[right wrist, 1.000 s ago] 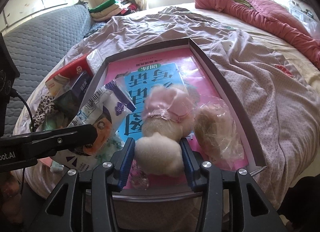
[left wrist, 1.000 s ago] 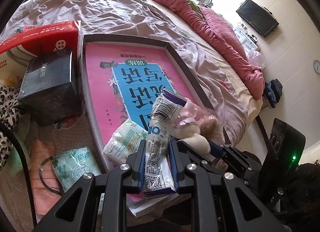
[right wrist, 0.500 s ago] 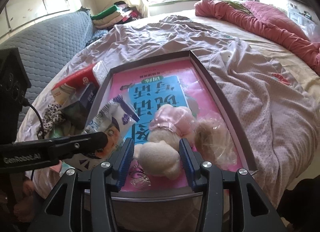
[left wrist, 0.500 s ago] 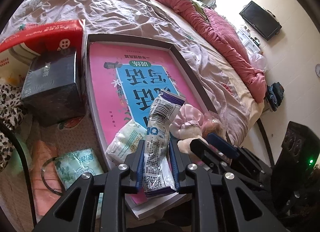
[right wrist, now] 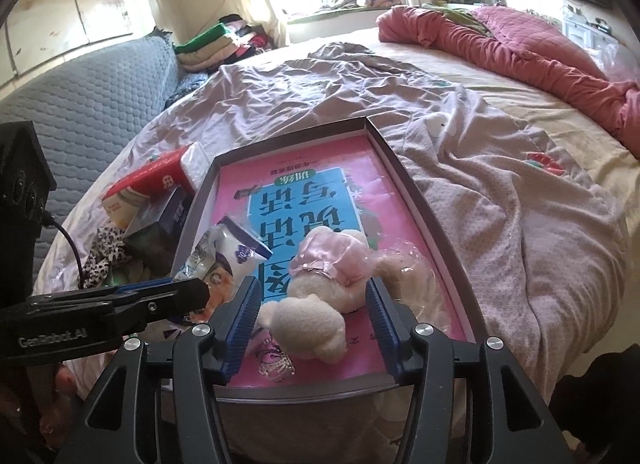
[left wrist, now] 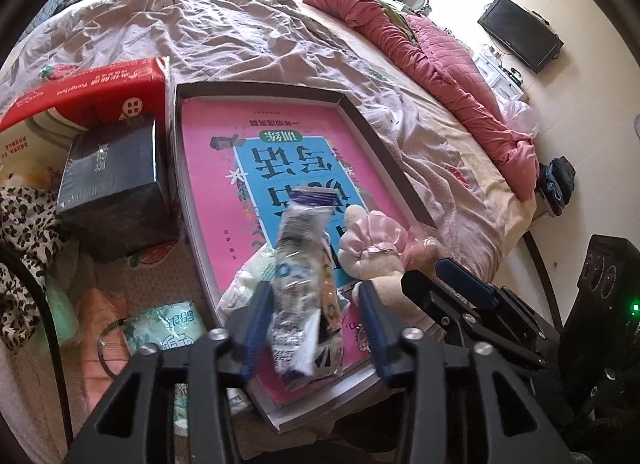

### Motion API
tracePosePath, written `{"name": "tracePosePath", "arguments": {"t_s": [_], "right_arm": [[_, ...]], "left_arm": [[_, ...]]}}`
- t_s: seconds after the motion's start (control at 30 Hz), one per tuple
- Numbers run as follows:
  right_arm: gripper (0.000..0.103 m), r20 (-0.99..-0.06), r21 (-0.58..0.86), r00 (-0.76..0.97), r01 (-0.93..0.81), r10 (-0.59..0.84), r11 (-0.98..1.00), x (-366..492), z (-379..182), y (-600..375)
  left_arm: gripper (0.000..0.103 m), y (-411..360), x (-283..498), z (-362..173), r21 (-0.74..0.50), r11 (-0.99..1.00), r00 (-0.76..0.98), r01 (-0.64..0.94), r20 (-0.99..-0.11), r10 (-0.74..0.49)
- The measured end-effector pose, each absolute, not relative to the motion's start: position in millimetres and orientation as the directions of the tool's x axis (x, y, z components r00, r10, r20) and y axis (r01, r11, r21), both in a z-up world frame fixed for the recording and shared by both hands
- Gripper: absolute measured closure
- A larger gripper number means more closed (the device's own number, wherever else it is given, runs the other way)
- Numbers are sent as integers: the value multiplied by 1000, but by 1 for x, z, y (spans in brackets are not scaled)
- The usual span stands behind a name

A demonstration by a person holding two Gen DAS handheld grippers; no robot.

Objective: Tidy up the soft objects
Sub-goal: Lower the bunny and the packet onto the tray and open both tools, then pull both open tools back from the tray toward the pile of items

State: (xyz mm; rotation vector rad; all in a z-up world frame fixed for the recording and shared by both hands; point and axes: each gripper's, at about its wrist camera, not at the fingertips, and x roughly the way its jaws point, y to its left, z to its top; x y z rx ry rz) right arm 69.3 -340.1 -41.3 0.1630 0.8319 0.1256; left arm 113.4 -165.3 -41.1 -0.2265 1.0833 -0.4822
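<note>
Cream plush toy (right wrist: 308, 314) between parted jaws

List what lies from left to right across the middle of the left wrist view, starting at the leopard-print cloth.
leopard-print cloth → black box → grey tray with the pink book in it → pink quilt → dark blue bundle on the floor.

left wrist view: looks steeply down over its own jaws, close above the near end of the pink-lined tray (left wrist: 384, 144) at the bed's (left wrist: 240, 36) near edge.
right wrist view: same downward slant, from the tray's right.
shared: tray, bed.
</note>
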Motion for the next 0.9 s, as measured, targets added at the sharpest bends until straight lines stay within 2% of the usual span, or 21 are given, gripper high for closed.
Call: {"name": "tracePosePath", "arguments": {"t_s": [0.17,0.3,0.63,0.77,0.9], "right_arm": [[45,-726,192,666,-41,170,981,67,-39,-342],[45,-725,186,668,-44,168,981,66,-37,-340],[44,-722,186,673,-33,159,982,64,-32,-342],[44,-722,172,676,-32,148,985,62,-29,-340],[44,-716,157,685,-28,133,987,59,-24,-338]], "left_arm": [[55,-165,109,-34,-397,873,387,284,-785,-483],[50,-165,108,-31,-393,872,392,293,-782,-484],[46,-156,101,-16,-358,882,423,306,-779,-463],[36,-155,95,-8,-339,885,443,319,-773,-455],[34,-150,87,-1,-330,891,460,310,-769,-445]]}}
